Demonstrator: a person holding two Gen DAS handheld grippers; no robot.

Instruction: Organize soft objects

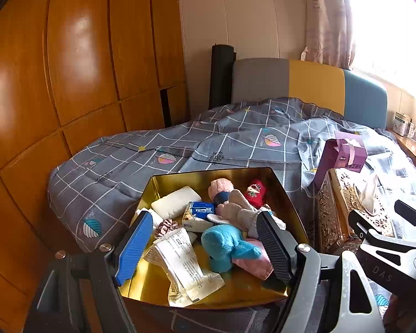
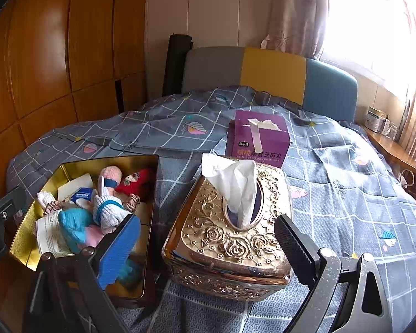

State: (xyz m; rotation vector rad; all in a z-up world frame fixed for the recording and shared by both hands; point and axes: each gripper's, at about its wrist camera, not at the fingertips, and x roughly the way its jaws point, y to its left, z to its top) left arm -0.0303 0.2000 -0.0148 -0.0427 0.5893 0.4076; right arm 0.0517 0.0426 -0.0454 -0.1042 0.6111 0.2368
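Observation:
A gold tin (image 1: 163, 183) on the bed holds several soft things: a blue plush toy (image 1: 224, 245), a pink cloth (image 1: 253, 260), a red sock (image 1: 256, 193), a white pad (image 1: 176, 202), a Tempo tissue pack (image 1: 201, 213) and a wrapped packet (image 1: 183, 263). My left gripper (image 1: 205, 248) is open and empty, just above the tin's near half. The tin (image 2: 27, 222) also shows in the right wrist view. My right gripper (image 2: 208, 247) is open and empty, straddling the near end of an ornate gold tissue box (image 2: 224, 238).
A purple carton (image 2: 256, 141) stands behind the tissue box on the grey checked quilt (image 2: 346, 194). A wooden wardrobe (image 1: 55, 83) runs along the left. A headboard (image 1: 305, 83), a curtain and a bright window are at the back; a wooden shelf (image 2: 391, 147) is at right.

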